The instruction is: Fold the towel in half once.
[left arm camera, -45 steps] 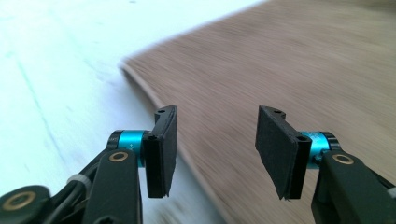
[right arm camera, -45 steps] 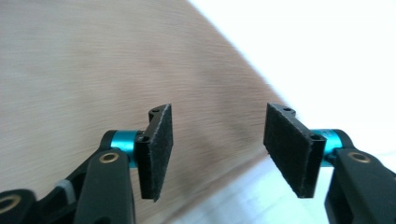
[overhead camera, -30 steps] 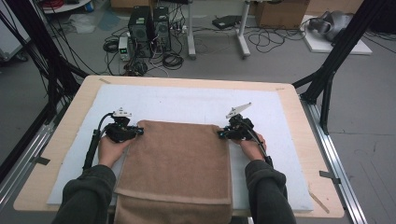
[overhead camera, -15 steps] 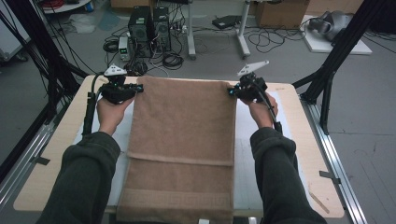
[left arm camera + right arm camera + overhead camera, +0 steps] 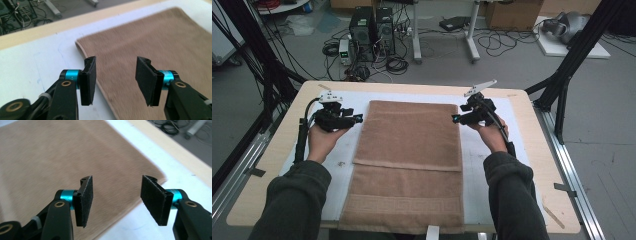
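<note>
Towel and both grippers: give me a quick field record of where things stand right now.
towel: brown, lying flat on the white mat, near end folded under an upper layer
left gripper: open, at the towel's far left edge, holding nothing
right gripper: open, at the towel's far right edge, holding nothing
table: wooden, mat on top

High view looked down from above the table point(image 5: 522, 107), 2 gripper views skimmed close, all shared the towel point(image 5: 409, 150)
</note>
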`<state>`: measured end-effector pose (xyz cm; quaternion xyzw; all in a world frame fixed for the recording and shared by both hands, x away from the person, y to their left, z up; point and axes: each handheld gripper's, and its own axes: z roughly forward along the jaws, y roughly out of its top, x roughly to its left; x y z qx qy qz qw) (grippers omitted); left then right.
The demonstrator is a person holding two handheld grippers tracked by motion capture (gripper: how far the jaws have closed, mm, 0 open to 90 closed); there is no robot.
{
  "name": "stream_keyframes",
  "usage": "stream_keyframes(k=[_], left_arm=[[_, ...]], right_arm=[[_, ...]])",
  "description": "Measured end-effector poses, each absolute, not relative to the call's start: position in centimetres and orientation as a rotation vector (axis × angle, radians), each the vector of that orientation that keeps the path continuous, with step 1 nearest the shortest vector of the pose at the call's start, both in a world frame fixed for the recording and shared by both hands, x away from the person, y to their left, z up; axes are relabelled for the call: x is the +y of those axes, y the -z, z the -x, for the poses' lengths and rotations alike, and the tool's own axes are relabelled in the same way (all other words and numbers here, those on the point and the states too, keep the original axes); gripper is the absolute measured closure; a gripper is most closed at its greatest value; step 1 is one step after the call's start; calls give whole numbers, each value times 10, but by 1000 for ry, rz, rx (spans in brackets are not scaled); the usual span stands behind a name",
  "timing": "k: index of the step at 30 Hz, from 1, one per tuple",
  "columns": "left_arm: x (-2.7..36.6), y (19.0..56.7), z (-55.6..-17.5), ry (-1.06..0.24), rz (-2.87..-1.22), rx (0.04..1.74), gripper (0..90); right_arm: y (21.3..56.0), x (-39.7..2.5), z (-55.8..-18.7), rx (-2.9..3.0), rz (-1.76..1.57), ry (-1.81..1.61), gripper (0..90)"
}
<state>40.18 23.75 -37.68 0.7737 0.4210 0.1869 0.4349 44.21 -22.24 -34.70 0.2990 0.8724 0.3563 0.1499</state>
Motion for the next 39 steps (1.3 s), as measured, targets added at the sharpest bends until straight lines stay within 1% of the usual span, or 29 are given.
stream_keyframes(k=[2,5,9,12,14,17,19,23,25,28,32,33,35,39], left_arm=[[236,381,-392,-466,-1961,1018,430],[235,389,-376,-436,-1957,980,423],[235,400,-359,-432,-1982,956,426],[235,411,-347,-426,-2001,944,426],[235,419,-340,-420,-2016,938,427],[237,429,-334,-357,-1994,944,481],[237,435,-330,-338,-2018,939,521],[235,446,-328,-325,-2047,937,558],[234,446,-327,-347,-2050,929,576],[235,446,-328,-364,-2061,933,660],[230,446,-327,-408,-2082,925,695],[228,446,-326,-413,-2086,923,722],[226,445,-327,-413,-2098,918,813],[224,440,-328,-421,-2111,924,852]], right_arm=[[353,-223,-431,2514,-857,-1051,412],[358,-225,-415,2516,-835,-1100,421],[370,-228,-395,2549,-834,-1131,422],[379,-229,-381,2564,-800,-1128,442],[385,-230,-374,2569,-793,-1159,473],[395,-229,-364,2585,-770,-1173,485],[402,-228,-359,2594,-754,-1187,497],[421,-225,-352,2641,-746,-1167,530],[428,-222,-353,2699,-758,-1117,555],[432,-215,-352,2734,-728,-1034,624],[433,-212,-353,2738,-714,-1034,735],[433,-212,-354,2742,-712,-1043,769],[433,-211,-354,2741,-697,-1038,807],[430,-212,-355,2742,-700,-1039,849]])
